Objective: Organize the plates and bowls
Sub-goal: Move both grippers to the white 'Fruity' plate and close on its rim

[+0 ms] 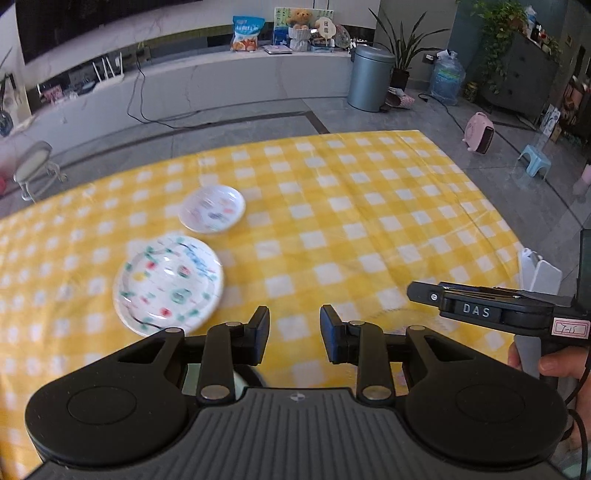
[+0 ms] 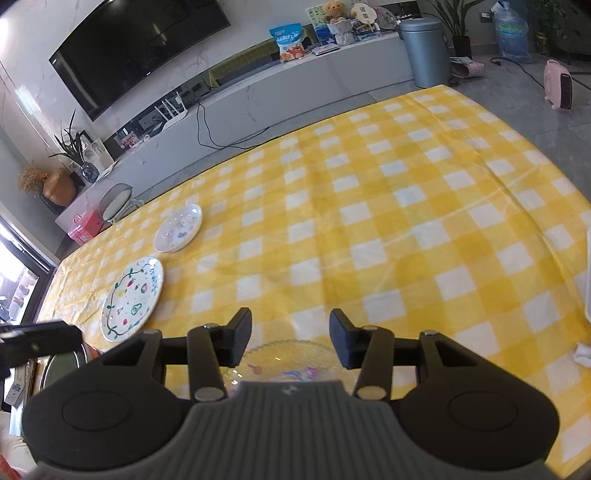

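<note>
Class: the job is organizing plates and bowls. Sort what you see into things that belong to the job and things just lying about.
Belongs to the job:
large patterned plate
small patterned plate
clear glass dish

Just lying about:
bin
pink heater
teddy bear
blue stool

A dark television (image 2: 136, 48) hangs on a pale marbled wall above a long, low white cabinet (image 2: 295, 85) that carries a snack bag (image 2: 291, 42), a teddy bear (image 2: 334, 11) and a router. A grey bin (image 1: 370, 77) stands on the grey tiled floor (image 1: 424, 114) beside a potted plant (image 1: 400, 55), a water jug (image 1: 448, 79) and a pink heater (image 1: 479, 133), with a small blue stool (image 1: 534, 159) nearby. Daylight fills the room
</note>
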Motion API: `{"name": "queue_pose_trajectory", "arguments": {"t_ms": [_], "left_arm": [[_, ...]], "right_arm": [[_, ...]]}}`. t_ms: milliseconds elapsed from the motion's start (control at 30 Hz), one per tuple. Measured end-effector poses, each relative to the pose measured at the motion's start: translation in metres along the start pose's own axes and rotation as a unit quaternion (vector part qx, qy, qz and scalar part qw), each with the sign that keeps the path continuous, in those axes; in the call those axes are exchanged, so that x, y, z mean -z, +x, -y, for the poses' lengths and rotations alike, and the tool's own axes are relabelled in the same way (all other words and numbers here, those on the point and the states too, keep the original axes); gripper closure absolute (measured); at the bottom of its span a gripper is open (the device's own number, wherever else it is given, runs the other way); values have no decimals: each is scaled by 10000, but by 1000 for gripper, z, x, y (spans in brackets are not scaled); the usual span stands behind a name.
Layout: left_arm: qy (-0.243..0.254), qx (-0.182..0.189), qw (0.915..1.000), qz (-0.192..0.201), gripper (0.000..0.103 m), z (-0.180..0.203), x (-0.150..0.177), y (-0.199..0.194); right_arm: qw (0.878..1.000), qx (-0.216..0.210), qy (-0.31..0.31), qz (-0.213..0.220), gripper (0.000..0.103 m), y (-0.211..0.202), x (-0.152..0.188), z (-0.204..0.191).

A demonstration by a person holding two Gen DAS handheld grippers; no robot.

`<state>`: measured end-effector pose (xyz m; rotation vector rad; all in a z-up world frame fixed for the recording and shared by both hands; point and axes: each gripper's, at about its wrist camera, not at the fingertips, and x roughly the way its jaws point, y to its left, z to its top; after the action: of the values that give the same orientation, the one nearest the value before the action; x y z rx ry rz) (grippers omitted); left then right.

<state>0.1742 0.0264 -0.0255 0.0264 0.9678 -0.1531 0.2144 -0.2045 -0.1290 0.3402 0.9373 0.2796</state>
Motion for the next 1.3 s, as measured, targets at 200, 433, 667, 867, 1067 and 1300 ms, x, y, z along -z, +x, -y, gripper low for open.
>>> {"name": "queue_pose_trajectory", "arguments": {"t_ms": [200,433,667,867,1067,1300], "left_arm": [[0,-98,9999,65,68,-40,-13,-2],[-162,40,9999,16,68,-88,-25,10],[-423,425,9982,-48,58,-141,-29,31],[-764,504,9958,-78,58,-183,-24,61],[-1132,695,9909,-224,58,-216,-10,96],[-1662,933,9814,-228,58,-247,8,125]], "right_arm": [[9995,-37,-310,-76,52,14,-5,-24],[9987,-183,-370,-297,50,35,-11,-46],[9962,-477,-358,-642,50,67,-22,-73],[9924,-734,-153,-977,52,102,-29,-93],[9858,-1031,155,-1319,60,142,-31,-110],[9800,-1178,485,-1529,70,177,-30,-111]]}}
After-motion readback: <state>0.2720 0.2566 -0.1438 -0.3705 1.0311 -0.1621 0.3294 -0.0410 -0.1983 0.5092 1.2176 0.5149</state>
